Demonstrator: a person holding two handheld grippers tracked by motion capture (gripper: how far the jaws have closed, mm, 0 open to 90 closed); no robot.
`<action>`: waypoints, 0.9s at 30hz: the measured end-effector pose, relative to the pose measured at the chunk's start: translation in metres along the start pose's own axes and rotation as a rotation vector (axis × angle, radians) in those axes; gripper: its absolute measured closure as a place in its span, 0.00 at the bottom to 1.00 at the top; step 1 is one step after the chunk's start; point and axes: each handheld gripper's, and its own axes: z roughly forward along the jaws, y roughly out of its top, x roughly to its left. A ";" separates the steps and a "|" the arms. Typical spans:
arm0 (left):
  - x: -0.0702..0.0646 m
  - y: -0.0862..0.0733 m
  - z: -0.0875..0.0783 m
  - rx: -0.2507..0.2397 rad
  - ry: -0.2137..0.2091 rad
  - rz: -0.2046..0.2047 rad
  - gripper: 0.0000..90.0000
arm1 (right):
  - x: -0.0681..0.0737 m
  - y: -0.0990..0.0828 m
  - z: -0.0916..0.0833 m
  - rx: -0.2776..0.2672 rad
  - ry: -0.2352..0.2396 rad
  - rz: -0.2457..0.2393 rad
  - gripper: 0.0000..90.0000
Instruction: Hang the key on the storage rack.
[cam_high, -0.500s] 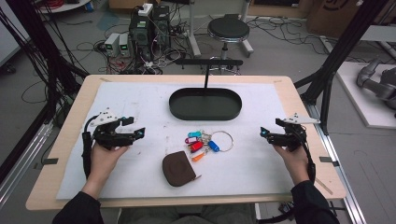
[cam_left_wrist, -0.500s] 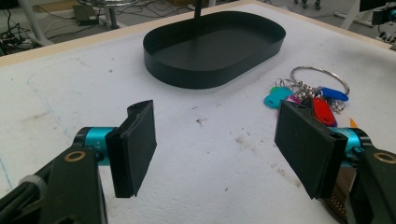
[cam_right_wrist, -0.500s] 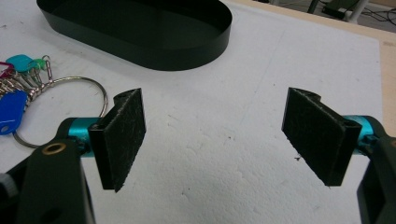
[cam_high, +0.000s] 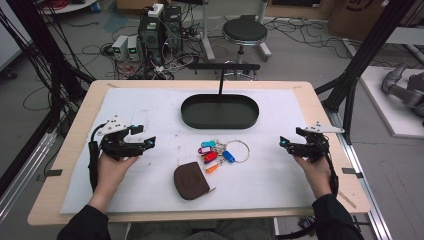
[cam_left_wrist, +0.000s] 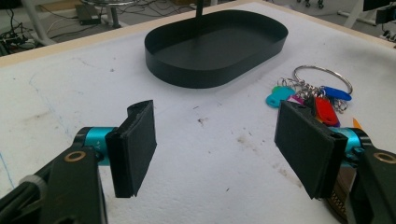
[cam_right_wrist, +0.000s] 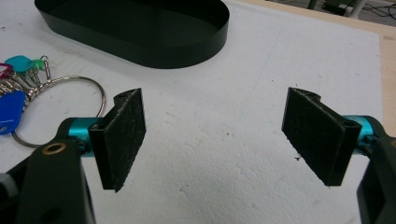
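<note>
Key bunch (cam_high: 220, 150), coloured tags, ring, flat mid-table; brown pouch (cam_high: 190, 181) just beside.

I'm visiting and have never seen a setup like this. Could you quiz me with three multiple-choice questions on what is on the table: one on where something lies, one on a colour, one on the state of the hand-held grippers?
1. Where does the brown pouch lie?
A. Inside the black tray
B. On the white mat, nearer the person than the key bunch
C. Between the jaws of the right gripper

2. What colour is the oval tray?
A. Black
B. Red
C. White

3. How do the jaws of the left gripper and the right gripper stand?
A. Both clamped on keys
B. One open, one shut
C. Both open, holding nothing

Answers: 1 B, the high view shows it just below the key bunch. 2 A, its wall and floor are black. 3 C, bare mat shows between each pair of pads.
</note>
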 end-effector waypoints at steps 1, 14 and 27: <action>0.000 0.000 0.000 -0.001 -0.002 0.000 0.33 | 0.000 0.000 0.000 -0.003 0.002 0.003 0.25; -0.001 -0.001 0.004 0.021 -0.004 -0.002 0.33 | 0.008 0.000 0.007 -0.001 0.049 0.016 0.41; -0.004 -0.002 0.007 0.040 -0.011 -0.005 0.33 | 0.031 0.005 0.028 0.039 0.111 0.039 0.59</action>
